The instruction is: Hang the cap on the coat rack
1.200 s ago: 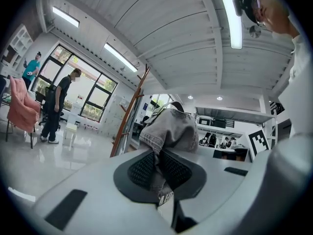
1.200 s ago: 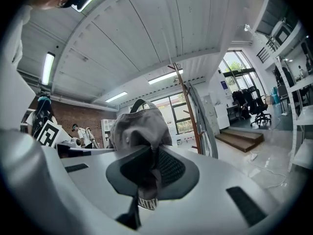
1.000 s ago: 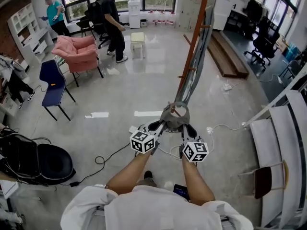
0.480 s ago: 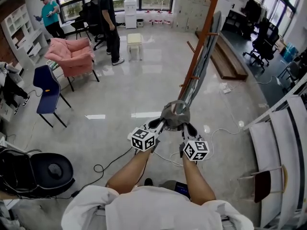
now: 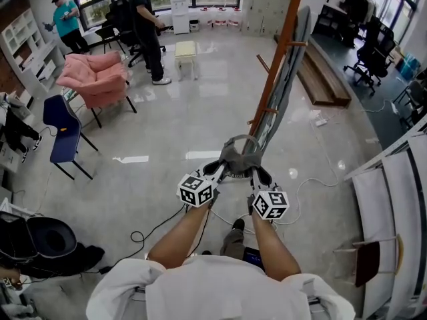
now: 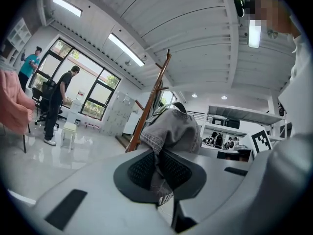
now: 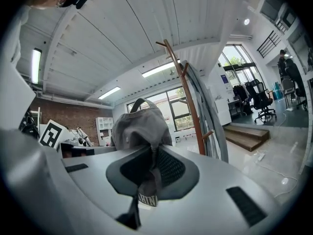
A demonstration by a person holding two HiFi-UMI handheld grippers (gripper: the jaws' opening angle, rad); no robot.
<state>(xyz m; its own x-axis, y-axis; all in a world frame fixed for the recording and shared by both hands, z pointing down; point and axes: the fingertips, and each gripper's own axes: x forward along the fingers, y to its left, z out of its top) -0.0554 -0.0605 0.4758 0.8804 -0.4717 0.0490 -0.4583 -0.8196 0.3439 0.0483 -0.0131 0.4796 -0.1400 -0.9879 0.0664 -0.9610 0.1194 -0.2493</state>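
Both grippers are up in front of the person, w/ the cap (image 5: 237, 157) held btwn them in the air above the floor (image 5: 173, 132). L gripper (image 5: 222, 169): fingers nearly closed, pinching a fold of grey cap fabric on the cap's left side. The left gripper view shows the cloth bunched w/ a label tag squeezed btwn the pads. R gripper (image 5: 257, 173): same, fingers almost together on fabric at the cap's right side. Cap's crown points away from the person, strap loop on top. In the head view the cap sits right in front of the coat rack (image 5: 275, 69), over its orange-brown pole. Touching or not, can't tell; not on a peg yet. Grey garment (image 5: 288, 79) hangs along the rack. Pink armchair (image 5: 93, 79) & blue chair (image 5: 59, 122) are well off to the left.
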